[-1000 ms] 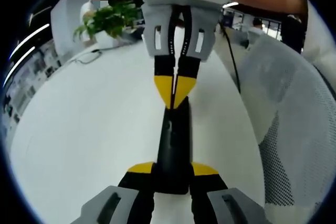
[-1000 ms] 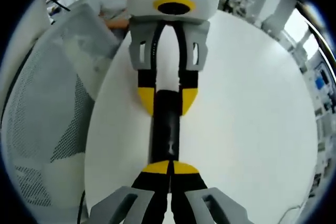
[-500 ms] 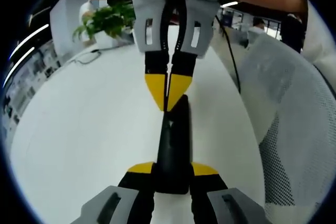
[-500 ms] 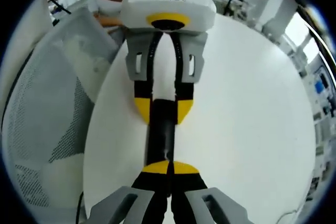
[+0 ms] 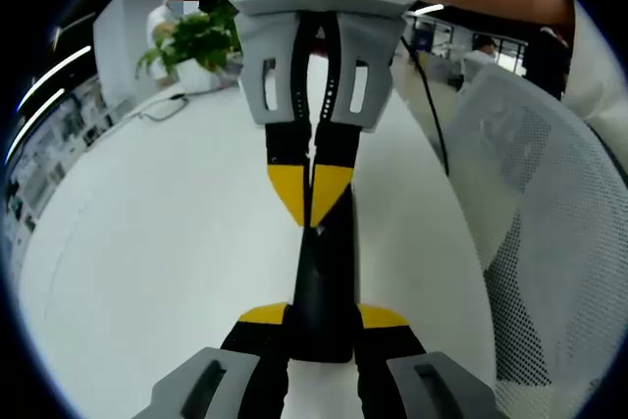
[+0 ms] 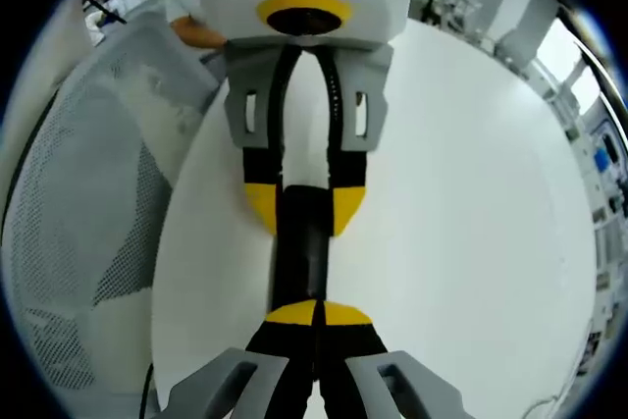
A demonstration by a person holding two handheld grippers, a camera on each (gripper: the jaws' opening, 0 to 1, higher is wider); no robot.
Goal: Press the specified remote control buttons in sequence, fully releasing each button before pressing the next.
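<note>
My left gripper (image 5: 322, 316) clamps 1 end of the black remote (image 5: 326, 272) between its 2 jaws; my right gripper (image 6: 316, 313), jaws pinched together, meets the remote's other end, above the white table (image 5: 167, 233).

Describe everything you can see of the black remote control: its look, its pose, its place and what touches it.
The remote control is a long, slim, glossy black bar lying flat on the white table. The left gripper clamps one end between its yellow-tipped jaws. The right gripper, jaws shut, sets its tips on the top face. Individual buttons are too dark to make out.
</note>
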